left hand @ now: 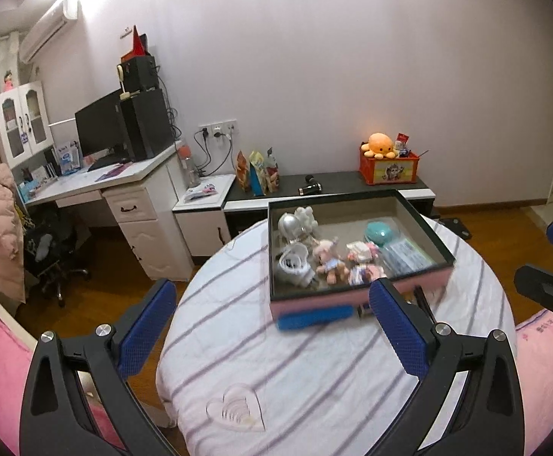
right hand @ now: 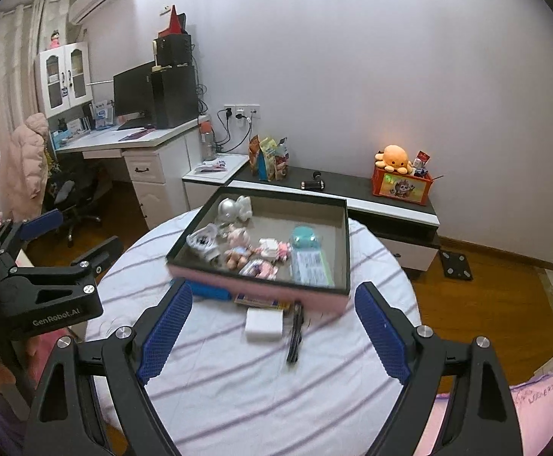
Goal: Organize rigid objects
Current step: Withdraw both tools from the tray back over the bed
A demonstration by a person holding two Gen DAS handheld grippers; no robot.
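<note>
We see a round table (right hand: 238,380) with a white cloth that has thin purple stripes. It fills the middle of both views.

On the far half of the table sits a big flat box (right hand: 337,235) with pink sides and a dark rim. It is open on top. Inside the box lie small toys: a shiny silver ball toy (left hand: 289,224), a little pink plush doll (left hand: 327,256), a round teal case (left hand: 381,231) and a flat clear packet (right hand: 310,266) by the right wall.

Our left gripper (left hand: 272,326) has black arms and blue bumpy pads. Its jaws stand wide apart and hold nothing. The box is in front of it, past its tips. Its right pad (left hand: 398,326) covers part of the box's near pink wall in the left view, but we cannot tell if they touch.

Our right gripper (right hand: 272,330) looks the same. Its jaws are spread wide too, with nothing gripped. The box lies ahead of it, just beyond the tips.

Right in front of the box, on the cloth, lie a few loose things. There is a long blue bar (left hand: 314,321) against the box's near wall. There is a white flat block (right hand: 264,323) and a thin black stick (right hand: 295,336) beside it. These sit between the right gripper's two pads in its view, but the pads do not touch them.
</note>
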